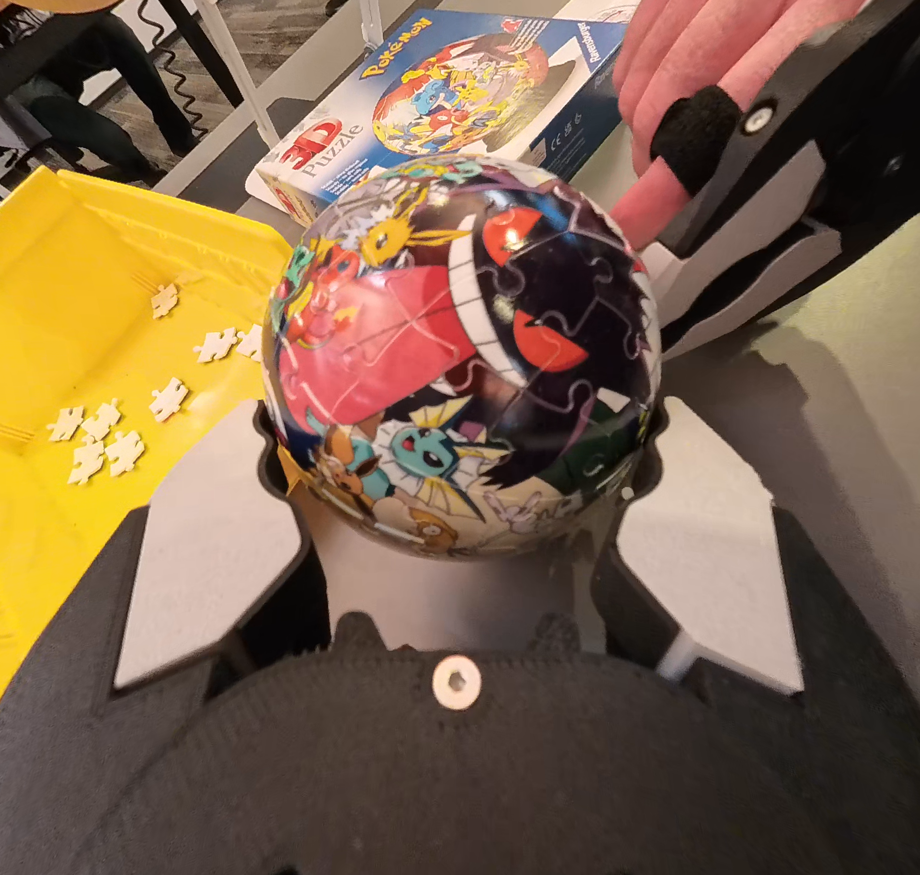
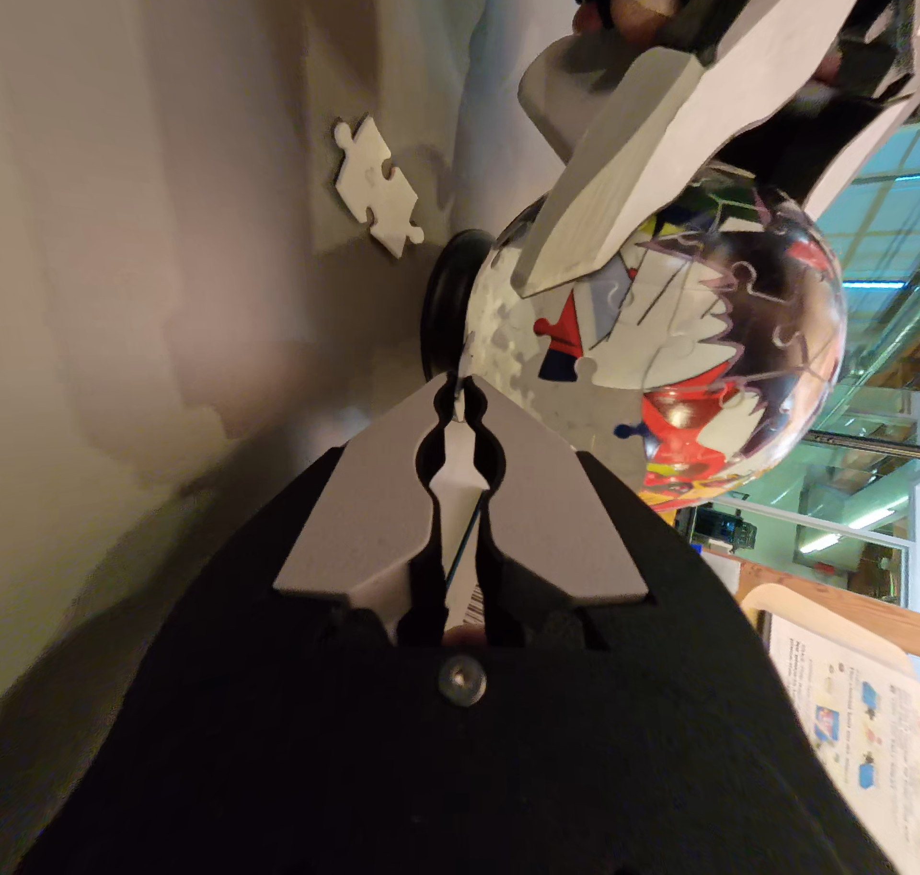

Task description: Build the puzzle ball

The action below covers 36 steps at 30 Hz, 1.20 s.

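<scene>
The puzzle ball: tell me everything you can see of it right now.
The puzzle ball is a glossy sphere of interlocked curved pieces printed with bright cartoon creatures. The right wrist view shows it partly built: plain grey-white gaps remain near its bottom. It rests on a black ring stand on the grey table. The left gripper is shut on it, fingers at either side. The right gripper, beside the gap, pinches a loose piece.

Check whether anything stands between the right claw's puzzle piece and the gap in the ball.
Nothing visible does. The puzzle piece in the right claw has its tip at the edge of the gap in the puzzle ball, beside the black stand. One finger of the left claw lies across the gap's far end, clear of the piece.
</scene>
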Available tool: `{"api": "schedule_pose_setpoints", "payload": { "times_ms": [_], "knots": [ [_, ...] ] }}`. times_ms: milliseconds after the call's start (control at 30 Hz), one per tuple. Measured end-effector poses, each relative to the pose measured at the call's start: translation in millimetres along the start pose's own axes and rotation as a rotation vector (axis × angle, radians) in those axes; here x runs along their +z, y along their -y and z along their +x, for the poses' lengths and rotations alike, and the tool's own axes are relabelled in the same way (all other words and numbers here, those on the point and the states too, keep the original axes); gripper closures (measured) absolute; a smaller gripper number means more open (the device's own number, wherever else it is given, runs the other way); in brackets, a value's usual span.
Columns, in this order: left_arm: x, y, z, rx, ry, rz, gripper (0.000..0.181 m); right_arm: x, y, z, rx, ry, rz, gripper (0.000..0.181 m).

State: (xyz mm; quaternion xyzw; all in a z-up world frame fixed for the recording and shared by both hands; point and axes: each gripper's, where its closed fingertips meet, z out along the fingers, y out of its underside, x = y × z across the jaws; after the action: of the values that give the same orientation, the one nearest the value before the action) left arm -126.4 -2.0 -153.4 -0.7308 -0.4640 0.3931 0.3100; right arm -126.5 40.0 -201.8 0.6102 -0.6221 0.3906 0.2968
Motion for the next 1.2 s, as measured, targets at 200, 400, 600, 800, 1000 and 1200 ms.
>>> {"api": "schedule_pose_setpoints", "payload": {
  "times_ms": [200,400,600,800,1000,1200],
  "knots": [
    [0.0,0.4,1.0,0.01,0.003,-0.009,0.046,-1.3,0.2,-4.3,-0.018,0.03,-0.028,0.177],
    [0.2,0.5,1.2,0.012,0.005,-0.008,0.046,-3.2,1.8,-2.3,0.003,0.03,-0.036,0.179],
    [0.2,0.6,1.1,0.013,0.008,-0.009,0.046,-3.5,4.6,-2.6,0.01,0.036,-0.031,0.179],
    [0.3,0.7,1.4,0.014,0.009,-0.006,0.046,-2.2,6.2,-1.6,0.02,0.029,-0.02,0.178],
    [0.5,0.7,1.4,0.017,0.007,-0.007,0.046,1.3,3.1,-1.8,0.017,0.022,-0.012,0.175],
    [0.7,0.9,1.1,0.026,0.012,-0.012,0.046,2.3,4.2,-0.5,-0.003,0.035,-0.022,0.177]
  ]
}}
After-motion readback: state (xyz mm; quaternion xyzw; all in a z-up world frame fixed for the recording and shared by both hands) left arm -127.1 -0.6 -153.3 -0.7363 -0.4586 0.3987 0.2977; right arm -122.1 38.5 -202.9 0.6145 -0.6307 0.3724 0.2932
